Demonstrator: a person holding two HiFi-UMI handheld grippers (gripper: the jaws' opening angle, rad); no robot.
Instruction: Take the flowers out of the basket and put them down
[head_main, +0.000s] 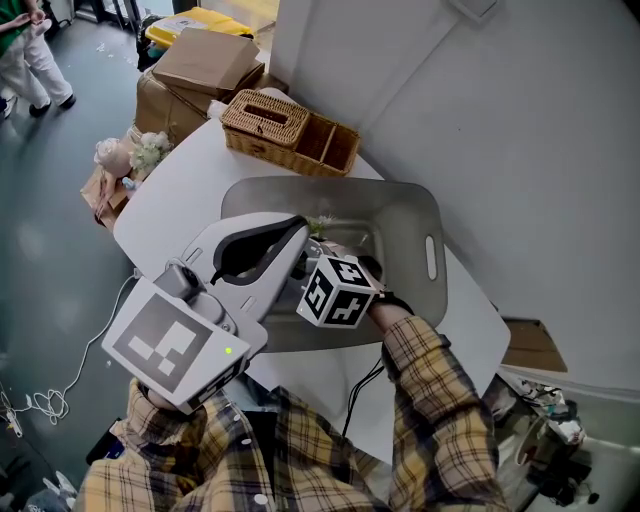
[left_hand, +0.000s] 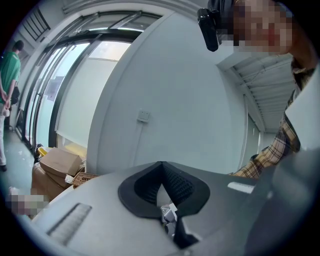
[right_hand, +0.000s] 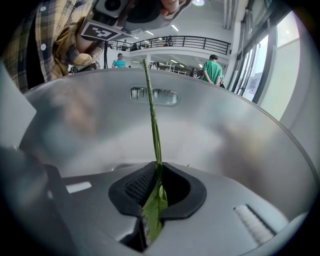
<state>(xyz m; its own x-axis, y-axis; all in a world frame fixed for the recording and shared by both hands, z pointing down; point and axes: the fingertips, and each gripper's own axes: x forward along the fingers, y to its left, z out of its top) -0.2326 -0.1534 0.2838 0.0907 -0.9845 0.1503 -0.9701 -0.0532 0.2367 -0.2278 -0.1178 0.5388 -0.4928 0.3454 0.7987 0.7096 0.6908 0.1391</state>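
Observation:
A grey plastic basket (head_main: 430, 215) with handle slots stands on the white table (head_main: 180, 190). My right gripper (right_hand: 156, 175) reaches down into it and is shut on a thin green flower stem (right_hand: 151, 120) with a leaf between the pads. The stem runs away from the jaws towards the basket's far wall (right_hand: 225, 135). In the head view a bit of pale greenery (head_main: 320, 224) shows just past the right gripper's marker cube (head_main: 338, 290). My left gripper (left_hand: 162, 172) hovers over the basket's near left side (head_main: 298, 228), jaws together and holding nothing.
A wicker box (head_main: 290, 132) sits on the table behind the basket. Cardboard boxes (head_main: 205, 62) and a bunch of pale flowers (head_main: 140, 155) lie past the table's far left corner. A white cable (head_main: 50, 400) trails on the floor at left. A grey wall stands at right.

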